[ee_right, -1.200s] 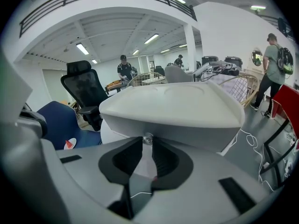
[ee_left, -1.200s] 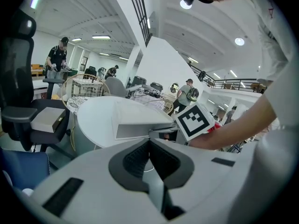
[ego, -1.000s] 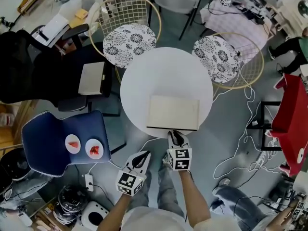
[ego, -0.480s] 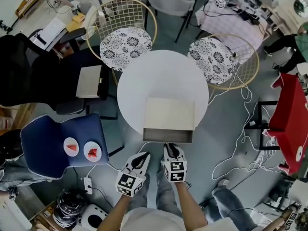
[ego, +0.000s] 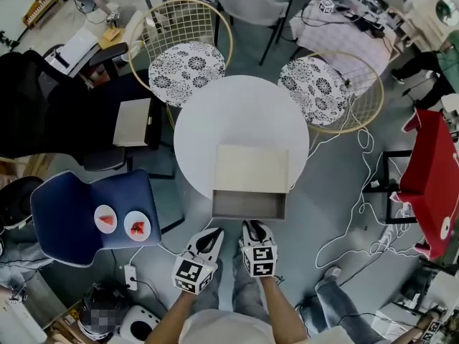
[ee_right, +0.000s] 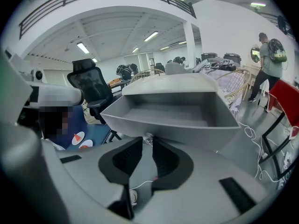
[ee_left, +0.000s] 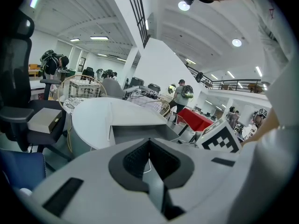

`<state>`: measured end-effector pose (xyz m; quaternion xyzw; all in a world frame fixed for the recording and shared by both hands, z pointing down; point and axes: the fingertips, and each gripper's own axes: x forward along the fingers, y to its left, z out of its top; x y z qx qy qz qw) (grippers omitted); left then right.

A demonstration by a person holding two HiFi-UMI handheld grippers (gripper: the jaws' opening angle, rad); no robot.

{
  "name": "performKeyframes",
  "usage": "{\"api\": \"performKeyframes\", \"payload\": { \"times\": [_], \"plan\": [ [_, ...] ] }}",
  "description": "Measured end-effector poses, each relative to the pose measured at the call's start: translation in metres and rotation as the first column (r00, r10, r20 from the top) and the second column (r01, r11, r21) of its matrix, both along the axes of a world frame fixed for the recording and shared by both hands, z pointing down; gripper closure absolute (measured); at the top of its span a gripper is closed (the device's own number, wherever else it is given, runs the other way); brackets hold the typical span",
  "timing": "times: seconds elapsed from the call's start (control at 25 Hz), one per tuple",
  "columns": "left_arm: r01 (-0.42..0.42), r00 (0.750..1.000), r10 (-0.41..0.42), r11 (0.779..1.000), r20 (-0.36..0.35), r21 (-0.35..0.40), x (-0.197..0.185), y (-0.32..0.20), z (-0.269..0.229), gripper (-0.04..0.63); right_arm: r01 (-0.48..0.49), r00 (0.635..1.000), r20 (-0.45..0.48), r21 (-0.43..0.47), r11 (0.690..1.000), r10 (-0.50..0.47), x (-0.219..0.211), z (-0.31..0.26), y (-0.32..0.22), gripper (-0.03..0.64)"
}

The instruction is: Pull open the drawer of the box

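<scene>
While the right gripper (ego: 256, 225) pinches the small metal knob (ee_right: 148, 137) on the front wall, the grey open-top drawer (ego: 248, 206) stands well out of the flat cream rectangular box (ego: 252, 166). Right jaws: narrow gap, pads on either side of the knob, clamped on it. Nothing else is between them.

The box lies flat on the round white table (ego: 215, 113), at the edge nearest the person. The pulled-out drawer overhangs that edge with the floor under it. Its inside looks bare in both the head view and the right gripper view.

The left gripper (ego: 214, 231) hangs just beside the right one, on its left and slightly lower. It is clear of the drawer and the table. Left jaws: tips together, nothing between them. Its view looks across the table top at the box and the drawer's side.

Off to the left, a blue padded chair (ego: 64, 213) carries two white plates (ego: 107, 217) with red food on them, well apart from the table.
</scene>
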<state>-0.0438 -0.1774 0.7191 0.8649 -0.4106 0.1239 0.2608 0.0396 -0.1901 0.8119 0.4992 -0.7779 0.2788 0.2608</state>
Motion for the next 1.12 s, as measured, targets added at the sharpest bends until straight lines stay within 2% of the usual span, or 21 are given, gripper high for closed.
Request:
{"api": "performKeyframes", "payload": {
  "times": [0.08, 0.2, 0.36, 0.6, 0.72, 0.84, 0.96, 1.12],
  "plan": [
    [0.000, 1.000, 0.000, 1.000, 0.001, 0.002, 0.000, 0.000, -0.002, 0.583, -0.010, 1.000, 0.013, -0.003, 1.000, 0.010, 0.000, -0.001, 0.000, 0.540],
    [-0.004, 1.000, 0.004, 1.000, 0.002, 0.011, 0.001, 0.000, -0.006, 0.583, -0.018, 0.999, 0.039, -0.018, 1.000, 0.019, 0.001, -0.004, 0.007, 0.485],
    [-0.010, 1.000, 0.010, 0.999, -0.002, 0.042, 0.005, -0.006, -0.014, 0.583, -0.026, 0.999, 0.034, -0.001, 1.000, 0.026, 0.007, -0.018, 0.015, 0.482],
    [-0.021, 1.000, 0.021, 0.994, -0.001, 0.105, 0.017, -0.023, -0.044, 0.583, -0.044, 0.998, 0.043, 0.109, 0.993, 0.040, 0.017, -0.069, 0.008, 0.485],
    [-0.025, 1.000, 0.025, 0.989, 0.000, 0.144, 0.023, -0.031, -0.068, 0.583, -0.035, 0.999, 0.038, 0.178, 0.983, 0.028, 0.019, -0.102, -0.009, 0.533],
    [-0.031, 1.000, 0.031, 0.979, 0.002, 0.200, 0.031, -0.045, -0.097, 0.583, -0.027, 0.999, 0.041, 0.266, 0.964, 0.016, 0.024, -0.141, -0.035, 0.573],
    [-0.031, 0.999, 0.032, 0.967, 0.003, 0.251, 0.037, -0.055, -0.124, 0.583, -0.019, 0.999, 0.054, 0.347, 0.938, 0.000, 0.026, -0.179, -0.053, 0.584],
    [-0.031, 1.000, 0.029, 0.955, 0.012, 0.295, 0.044, -0.060, -0.151, 0.583, -0.001, 0.998, 0.062, 0.410, 0.912, -0.026, 0.026, -0.215, -0.059, 0.598]
  ]
}}
